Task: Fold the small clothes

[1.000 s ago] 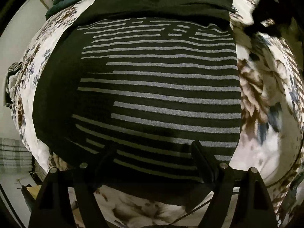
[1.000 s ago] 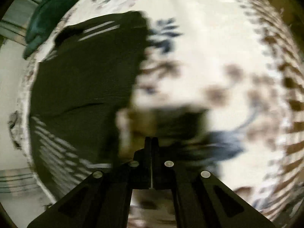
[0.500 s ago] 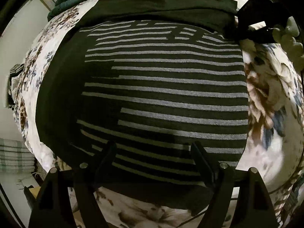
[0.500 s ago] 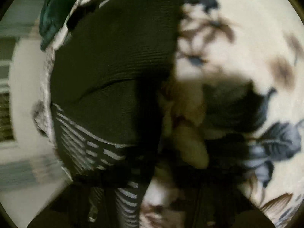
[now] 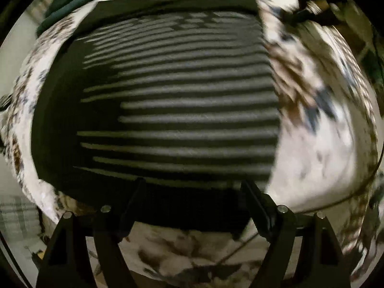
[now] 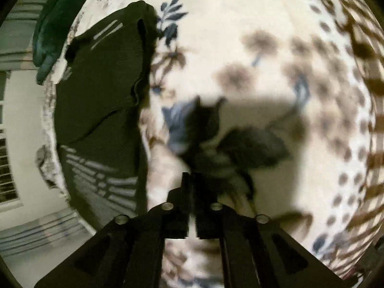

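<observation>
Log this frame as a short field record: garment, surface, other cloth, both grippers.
garment: black knit top with grey stripes, lying spread flat, a plain black panel along its far edge
surface: white bedspread with brown and blue flower print
other cloth: dark green fabric bunched at the far left edge of the bedspread
left gripper: jaws wide open over the top's near hem, nothing between them
right gripper: jaws have just been opening, a narrow gap, nothing between them, over bare bedspread to the right of the top
</observation>
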